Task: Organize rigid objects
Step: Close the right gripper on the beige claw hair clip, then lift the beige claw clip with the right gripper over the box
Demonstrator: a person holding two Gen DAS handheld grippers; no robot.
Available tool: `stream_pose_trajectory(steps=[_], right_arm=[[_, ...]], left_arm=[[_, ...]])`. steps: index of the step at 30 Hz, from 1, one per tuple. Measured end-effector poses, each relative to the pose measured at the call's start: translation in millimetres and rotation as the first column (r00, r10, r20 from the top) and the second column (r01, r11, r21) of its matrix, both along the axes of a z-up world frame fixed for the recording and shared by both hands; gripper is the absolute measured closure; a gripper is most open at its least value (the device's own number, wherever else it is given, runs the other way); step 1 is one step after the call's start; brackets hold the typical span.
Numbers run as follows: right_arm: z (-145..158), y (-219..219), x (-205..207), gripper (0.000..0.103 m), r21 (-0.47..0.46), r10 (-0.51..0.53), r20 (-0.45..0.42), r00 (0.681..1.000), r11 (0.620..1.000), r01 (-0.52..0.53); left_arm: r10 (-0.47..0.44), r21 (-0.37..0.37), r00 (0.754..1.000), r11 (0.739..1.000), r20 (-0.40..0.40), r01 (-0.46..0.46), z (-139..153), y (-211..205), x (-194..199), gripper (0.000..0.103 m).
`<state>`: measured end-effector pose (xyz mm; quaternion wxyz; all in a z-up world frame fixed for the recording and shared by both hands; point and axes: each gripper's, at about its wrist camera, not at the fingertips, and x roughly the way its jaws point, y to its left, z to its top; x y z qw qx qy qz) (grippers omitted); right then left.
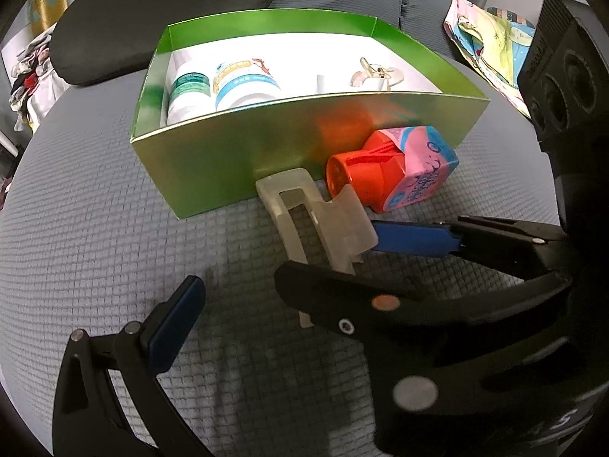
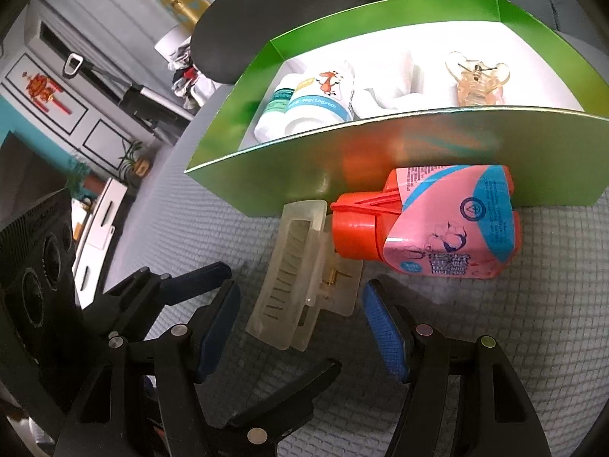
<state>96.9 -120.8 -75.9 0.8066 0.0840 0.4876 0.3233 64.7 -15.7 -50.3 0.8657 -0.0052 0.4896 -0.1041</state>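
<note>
The translucent hair claw clip [image 2: 304,278], lying against the near wall of the green box [image 2: 380,152], is being straddled by the right gripper [image 2: 300,327], jaws spread and not yet touching; beside the box, the left gripper [image 1: 236,304] is being held spread and empty; closing and lifting into the box are being called for next

Black hand-held gripper [image 2: 300,323], blue ribbed pads [image 2: 384,327], silver pivot pins.
</note>
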Motion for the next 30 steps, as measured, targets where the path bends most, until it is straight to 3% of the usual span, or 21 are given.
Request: stream_pose_trajectory(steps=[8, 10, 19, 23, 25, 30], right_arm=[[0, 9, 4, 0.035, -0.029, 0.064, -0.008, 0.998, 0.998, -0.064], [0, 10, 5, 0.035, -0.029, 0.072, -0.013, 0.997, 0.997, -0.072], [0, 14, 3, 0.055, -0.04, 0.115, 0.014, 0.993, 0.993, -0.114], [3, 18, -4, 0.075, -0.05, 0.134, 0.05, 0.99, 0.99, -0.131], [2, 19, -4, 0.075, -0.048, 0.136, 0.05, 0.989, 0.99, -0.134], [4, 22, -4, 0.075, -0.06, 0.137, 0.06, 0.989, 0.989, -0.134]], left_arm=[[-0.022, 0.017, 1.0, 1.0, -0.011, 0.022, -5, -7, 13, 0.005], [-0.035, 0.014, 0.999, 0.999, -0.013, 0.036, -6, -8, 13, 0.011], [-0.061, 0.0, 0.998, 0.998, -0.011, 0.061, -10, -9, 21, 0.016], [-0.076, 0.011, 0.997, 0.997, 0.001, 0.076, -11, -11, 21, 0.023], [-0.087, 0.016, 0.996, 0.996, 0.007, 0.087, -11, -12, 20, 0.029], [-0.099, 0.014, 0.995, 0.995, 0.018, 0.098, -10, -12, 16, 0.031]])
